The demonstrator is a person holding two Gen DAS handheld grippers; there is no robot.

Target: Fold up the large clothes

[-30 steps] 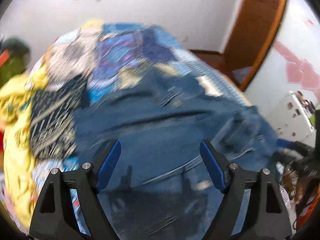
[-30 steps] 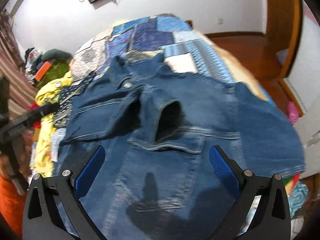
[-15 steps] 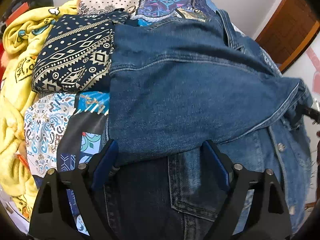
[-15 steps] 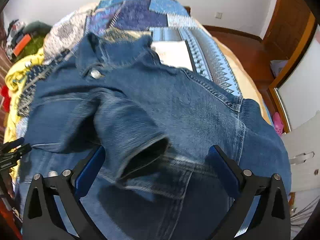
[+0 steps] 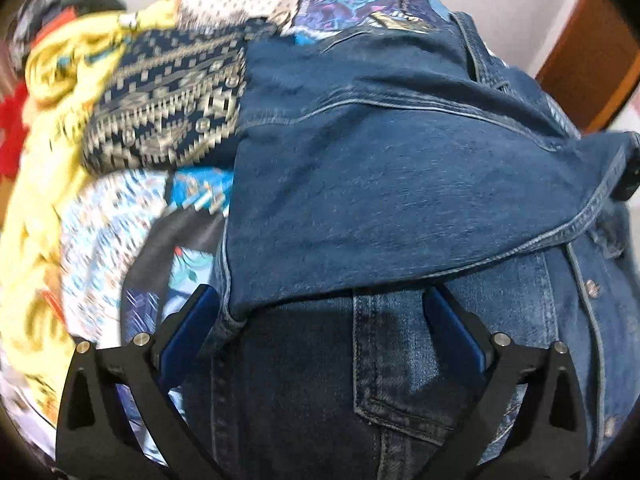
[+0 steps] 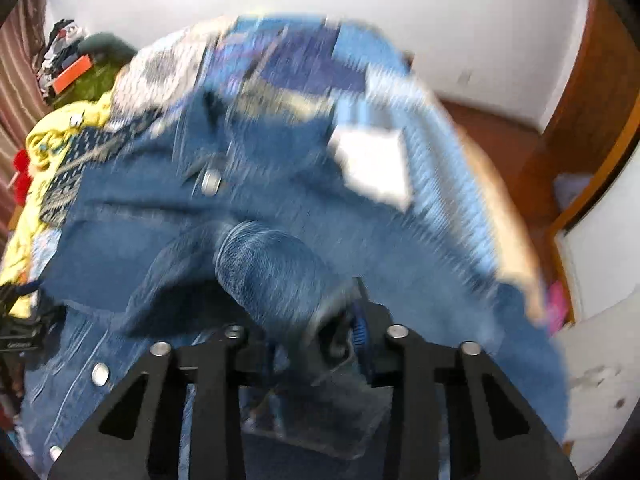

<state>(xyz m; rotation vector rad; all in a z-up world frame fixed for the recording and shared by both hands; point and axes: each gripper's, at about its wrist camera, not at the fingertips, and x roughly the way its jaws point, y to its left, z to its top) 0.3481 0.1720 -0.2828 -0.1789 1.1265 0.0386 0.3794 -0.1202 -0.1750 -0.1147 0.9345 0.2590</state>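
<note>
The denim jacket (image 5: pixel 400 184) lies spread on the bed, front up, over a patchwork quilt (image 5: pixel 132 216); its collar end points away from me toward the far wall and its hem comes toward me, so its long axis runs roughly along the line my two tools point. One sleeve (image 6: pixel 272 272) is laid across the chest, and its cuff sits right at my right hand-held gripper (image 6: pixel 316 340), whose jaws have just been closing and now pinch that cuff, with denim bunched between the blue pads. My left hand-held gripper (image 5: pixel 320 320) has just been opening and stands spread wide, holding nothing; it hovers over the near left part of the jacket, where a folded-over panel's lower edge crosses between its fingers without the pads pressing on it. To the left, a navy patterned cloth (image 5: pixel 168 112) and a yellow garment (image 5: pixel 60 80) lie just beside the jacket's left side. I judge the sleeve fold is the step in hand: the right tool is the nearer one to the cuff and has it, so the coming move turns on carrying that cuff across the jacket's short axis while the left stays free to pin or catch the panel edge.
</note>
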